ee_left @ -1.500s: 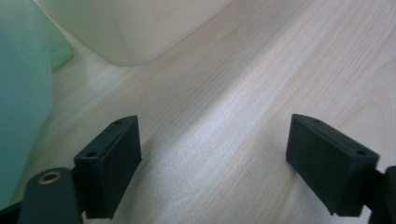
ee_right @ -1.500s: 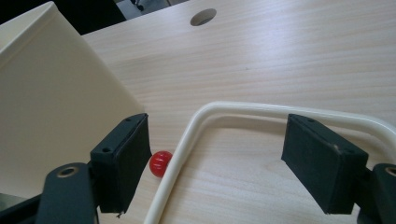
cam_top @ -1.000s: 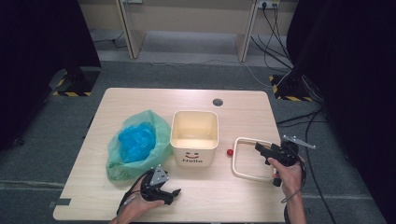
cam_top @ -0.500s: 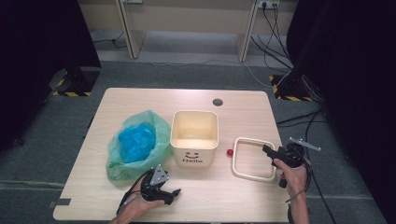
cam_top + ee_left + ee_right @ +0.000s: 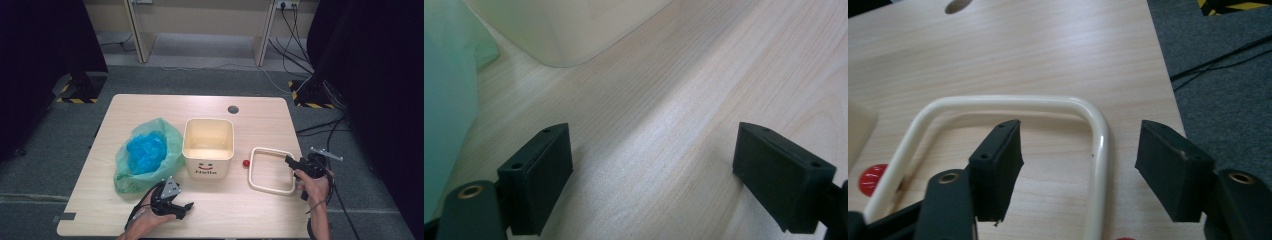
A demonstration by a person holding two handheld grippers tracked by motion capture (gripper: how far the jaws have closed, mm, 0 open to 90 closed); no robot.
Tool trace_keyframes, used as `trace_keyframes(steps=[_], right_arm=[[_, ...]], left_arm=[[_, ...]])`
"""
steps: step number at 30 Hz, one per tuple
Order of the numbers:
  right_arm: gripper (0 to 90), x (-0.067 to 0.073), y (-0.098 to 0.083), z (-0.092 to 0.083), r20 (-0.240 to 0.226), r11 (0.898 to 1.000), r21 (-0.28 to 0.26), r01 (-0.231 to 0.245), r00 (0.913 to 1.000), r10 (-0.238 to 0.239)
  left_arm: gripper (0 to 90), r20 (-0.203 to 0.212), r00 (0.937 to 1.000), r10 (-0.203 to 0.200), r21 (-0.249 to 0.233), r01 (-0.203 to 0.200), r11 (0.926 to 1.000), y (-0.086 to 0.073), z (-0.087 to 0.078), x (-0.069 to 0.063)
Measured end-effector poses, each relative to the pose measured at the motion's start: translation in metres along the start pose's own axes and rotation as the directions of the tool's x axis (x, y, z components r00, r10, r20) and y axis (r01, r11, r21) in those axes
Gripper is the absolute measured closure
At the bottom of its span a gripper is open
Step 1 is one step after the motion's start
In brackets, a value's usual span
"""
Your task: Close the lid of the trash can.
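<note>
A cream rounded-square frame (image 5: 272,170) lies flat on the table, right of a cream bin (image 5: 208,147) with a smile and "Hello" on its front. My right gripper (image 5: 291,163) is low over the frame's right side. In the right gripper view its jaws (image 5: 1083,160) straddle that side bar (image 5: 1102,150); they have just been closing, but gaps remain on both sides. A small red piece (image 5: 245,163) sits between bin and frame. My left gripper (image 5: 186,207) rests open on the wood in front of the bin, with nothing between its jaws (image 5: 654,170).
A green plastic bag (image 5: 170,150) with a blue bag (image 5: 145,152) inside it lies left of the bin. The table's right edge (image 5: 300,165) is close to my right hand, with grey carpet and cables beyond. A dark round hole (image 5: 233,109) sits near the far edge.
My right gripper has slid right and sunk toward the frame's right bar, and its jaws stand narrower. The left gripper, bin and bag have not moved.
</note>
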State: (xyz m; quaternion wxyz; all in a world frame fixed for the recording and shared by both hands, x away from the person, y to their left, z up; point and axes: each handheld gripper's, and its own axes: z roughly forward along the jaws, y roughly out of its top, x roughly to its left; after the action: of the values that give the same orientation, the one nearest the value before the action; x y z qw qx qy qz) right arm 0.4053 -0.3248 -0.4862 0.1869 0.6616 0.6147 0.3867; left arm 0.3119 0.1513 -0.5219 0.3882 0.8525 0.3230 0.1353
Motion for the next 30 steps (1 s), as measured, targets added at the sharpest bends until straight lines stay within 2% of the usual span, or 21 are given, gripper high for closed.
trace_keyframes(steps=[6,11,16,17,21,30], right_arm=[[45.6,-0.004,-0.004,0.008,0.04,0.999,0.036,0.022,0.9989,-0.024],[53.2,-0.006,-0.008,0.013,0.05,0.998,0.06,0.033,0.9981,-0.036],[67.5,-0.008,-0.01,0.014,0.068,0.996,0.064,0.063,0.9953,-0.068],[72.8,-0.007,-0.01,0.015,0.071,0.994,0.069,0.088,0.9931,-0.093],[75.9,-0.006,-0.009,0.015,0.084,0.992,0.075,0.103,0.9905,-0.109],[78.7,-0.006,-0.009,0.015,0.077,0.996,0.061,0.06,0.995,-0.065]], left_arm=[[15.2,0.0,1.0,0.0,0.0,0.0,1.0,0.0,0.0,0.0],[15.2,0.0,1.0,0.0,0.0,0.0,1.0,0.0,0.0,0.0],[15.2,0.0,1.0,0.0,0.0,0.0,1.0,0.0,0.0,0.0],[15.2,0.0,1.0,0.0,0.0,0.0,1.0,0.0,0.0,0.0],[15.2,0.0,1.0,0.0,0.0,0.0,1.0,0.0,0.0,0.0],[15.2,0.0,1.0,0.0,0.0,0.0,1.0,0.0,0.0,0.0]])
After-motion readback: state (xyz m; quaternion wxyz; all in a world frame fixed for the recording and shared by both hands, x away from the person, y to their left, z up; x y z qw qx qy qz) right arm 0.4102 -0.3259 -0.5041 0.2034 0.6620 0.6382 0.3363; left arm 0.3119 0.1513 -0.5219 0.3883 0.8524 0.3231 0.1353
